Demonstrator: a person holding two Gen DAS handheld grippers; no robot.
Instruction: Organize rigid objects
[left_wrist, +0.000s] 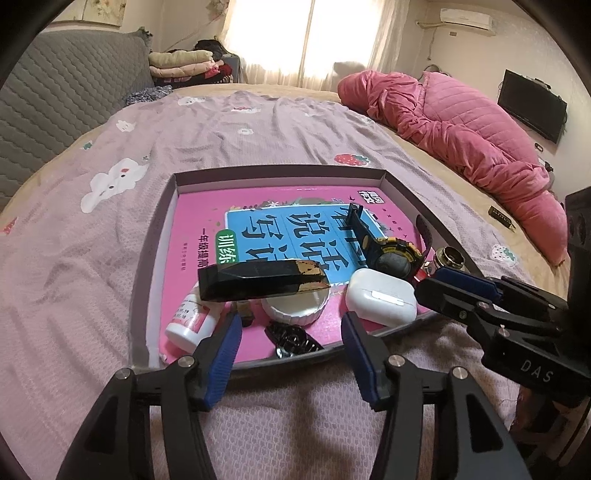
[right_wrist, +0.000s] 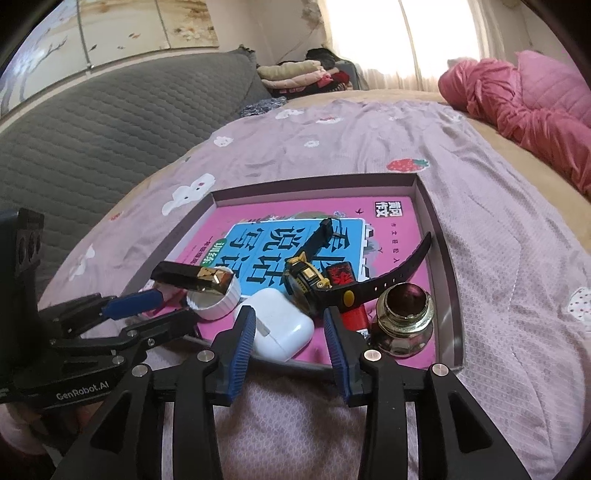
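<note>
A shallow grey cardboard box lid (left_wrist: 177, 182) lies on the bed w/ a lilac sheet printed with clouds and strawberries (left_wrist: 110, 236), and a pink and blue paperback workbook (left_wrist: 207, 218) lies flat inside it and covers the bottom. The small rigid things are gathered at the near edge of the book. Seen from the left wrist view, a long black block with a gold-flaked end (left_wrist: 258, 278) is at approx. the centre and rests with its gold end on a white ribbed round jar lid (left_wrist: 295, 304). At 7 o'clock from the block lies a small white bottle with a pink label (left_wrist: 188, 321) on its side; at 6 o'clock, a dark metal-link watch (left_wrist: 293, 338) at the lid's front wall. At 3 o'clock is a white glossy earbuds case (left_wrist: 380, 295), and behind it a black and yellow sport watch (left_wrist: 391, 254) w/ its straps spread. In the right wrist view a small round glass and brass ink bottle (right_wrist: 404, 317) stands at 4 o'clock in the near right corner, and a red lighter (right_wrist: 352, 314) lies just beside it. The left gripper (left_wrist: 291, 354) hangs over the front wall, fingers apart, nothing between them. The right gripper (right_wrist: 290, 339) has also its fingers apart, one on each side of the earbuds case, but the pads do not press it. A pink quilted duvet (left_wrist: 461, 125) is at 1 o'clock, well apart.
</note>
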